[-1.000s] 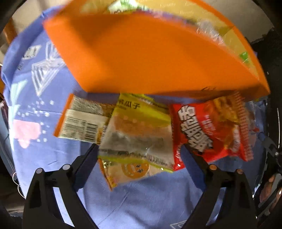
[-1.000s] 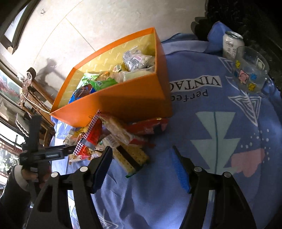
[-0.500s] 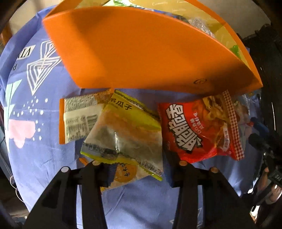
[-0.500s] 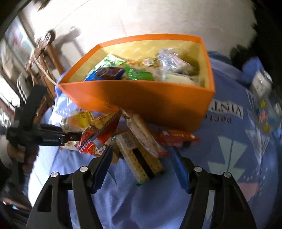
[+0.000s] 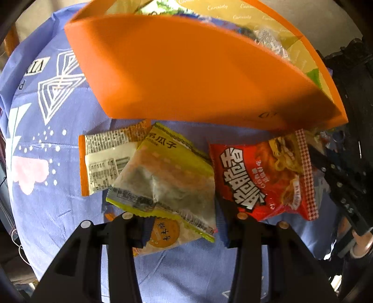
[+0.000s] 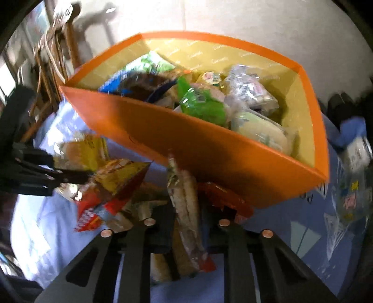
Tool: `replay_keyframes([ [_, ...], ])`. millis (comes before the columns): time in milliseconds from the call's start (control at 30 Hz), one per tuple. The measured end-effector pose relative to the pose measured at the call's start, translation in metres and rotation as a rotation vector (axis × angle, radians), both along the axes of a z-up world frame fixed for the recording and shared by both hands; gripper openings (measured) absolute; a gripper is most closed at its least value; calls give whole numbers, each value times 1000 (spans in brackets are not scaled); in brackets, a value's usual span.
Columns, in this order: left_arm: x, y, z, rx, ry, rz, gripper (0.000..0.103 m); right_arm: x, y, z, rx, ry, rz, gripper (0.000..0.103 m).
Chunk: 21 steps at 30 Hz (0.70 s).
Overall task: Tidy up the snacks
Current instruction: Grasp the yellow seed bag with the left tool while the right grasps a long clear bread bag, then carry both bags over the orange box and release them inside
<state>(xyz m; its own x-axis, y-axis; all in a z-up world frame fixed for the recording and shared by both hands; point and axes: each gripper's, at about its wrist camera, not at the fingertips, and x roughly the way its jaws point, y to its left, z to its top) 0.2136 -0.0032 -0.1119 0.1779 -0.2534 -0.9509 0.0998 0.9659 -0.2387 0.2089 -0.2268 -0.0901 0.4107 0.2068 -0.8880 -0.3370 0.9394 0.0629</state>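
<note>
Snack packs feel light, crinkly, slippery imo. My left gripper [image 5: 184, 223] is clamped on the yellow pack [image 5: 167, 179], center frame; right gripper [image 6: 186, 233] has just closed on the long cracker pack [image 6: 186, 205], lower center, below the orange box [image 6: 198, 144]. Grab by the body, not the seams.

A pale tiled floor [image 6: 244, 21] fills the right wrist view from eleven to one o'clock, with thin grout lines and soft shadows across it. At ten o'clock stands wooden furniture [image 6: 53, 53] with slender brown rails, blurred. Daylight glares at nine o'clock. The table wears a blue cloth [image 5: 58, 198] printed with white triangles, white dots and a pink patch. At three o'clock in the left wrist view dark carved furniture [image 5: 354, 60] rises beyond the table's edge. Bright sun falls across the cloth
</note>
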Motion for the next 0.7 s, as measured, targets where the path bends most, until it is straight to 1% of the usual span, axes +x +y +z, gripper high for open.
replay_keyframes([
  [67, -5, -2, 8, -6, -19, -11, 42, -8, -18, 11, 96, 11, -59, 16],
  [133, -13, -2, 17, -9, -35, -18, 42, -17, -34, 22, 167, 17, -96, 15],
  [267, -30, 4, 34, -27, -58, -17, 42, -38, -56, 38, 260, 24, -154, 16],
  [400, -44, 11, 52, -64, -79, -12, 42, -51, -70, 48, 361, 38, -196, 16],
  [533, -61, 18, 66, -75, -119, -15, 42, -61, -81, 58, 420, 34, -225, 16],
  [633, -67, 17, 80, -77, -148, -20, 42, -65, -83, 67, 436, 21, -223, 16],
  [700, -76, 23, 91, -78, -165, -27, 42, -66, -81, 74, 434, 7, -216, 16],
])
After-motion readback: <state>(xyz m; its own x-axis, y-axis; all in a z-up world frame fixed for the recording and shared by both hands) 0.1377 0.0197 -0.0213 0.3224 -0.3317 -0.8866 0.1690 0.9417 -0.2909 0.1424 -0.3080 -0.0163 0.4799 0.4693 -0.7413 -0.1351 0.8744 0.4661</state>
